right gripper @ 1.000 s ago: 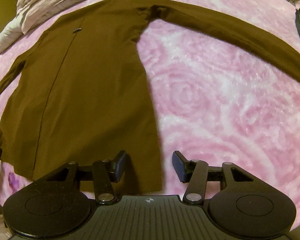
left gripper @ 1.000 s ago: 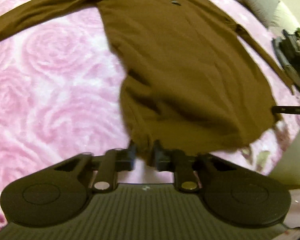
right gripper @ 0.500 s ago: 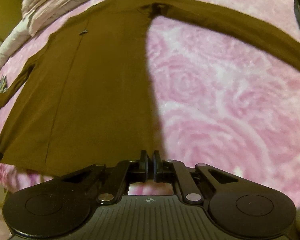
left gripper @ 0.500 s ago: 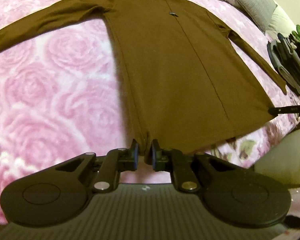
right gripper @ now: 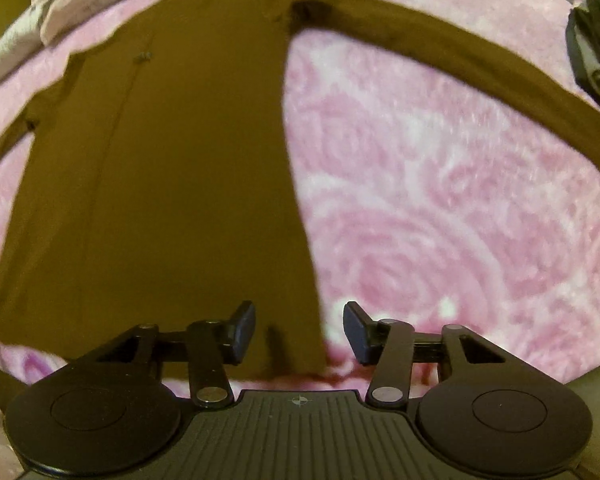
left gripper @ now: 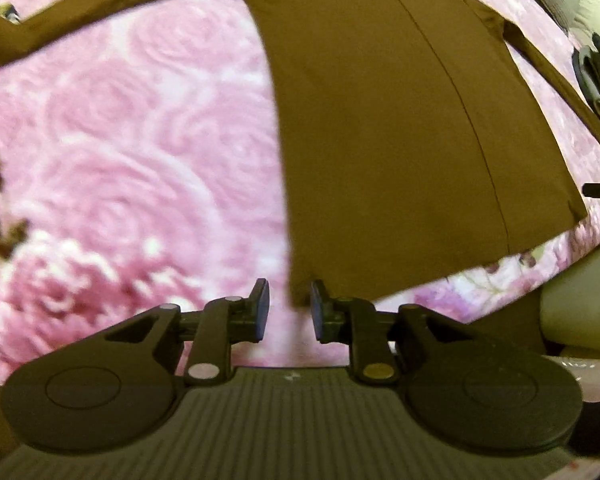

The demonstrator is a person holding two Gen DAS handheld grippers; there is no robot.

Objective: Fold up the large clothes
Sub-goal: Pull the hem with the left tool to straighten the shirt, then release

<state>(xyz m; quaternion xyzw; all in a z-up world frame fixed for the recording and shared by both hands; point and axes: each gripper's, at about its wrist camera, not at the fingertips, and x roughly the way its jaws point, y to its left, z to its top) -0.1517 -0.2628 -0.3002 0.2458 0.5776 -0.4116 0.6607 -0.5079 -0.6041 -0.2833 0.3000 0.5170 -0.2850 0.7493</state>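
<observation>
In the left wrist view, the left gripper (left gripper: 286, 312) is spread at bottom centre, the brown garment (left gripper: 400, 140) flat on the pink blanket (left gripper: 140, 160) above. In the right wrist view, the right gripper (right gripper: 299, 334) is spread too, the garment's hem corner (right gripper: 300, 356) between its fingers.

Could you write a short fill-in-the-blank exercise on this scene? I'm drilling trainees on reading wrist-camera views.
1. The brown long-sleeved garment lies spread flat on a pink ____-patterned blanket.
2. The left hand-held gripper is ____, with the garment's bottom hem corner between its fingers.
3. The right hand-held gripper is ____ at the opposite hem corner.
4. Both of the garment's ____ stretch outward from the body.

Missing words: rose; open; open; sleeves
</observation>
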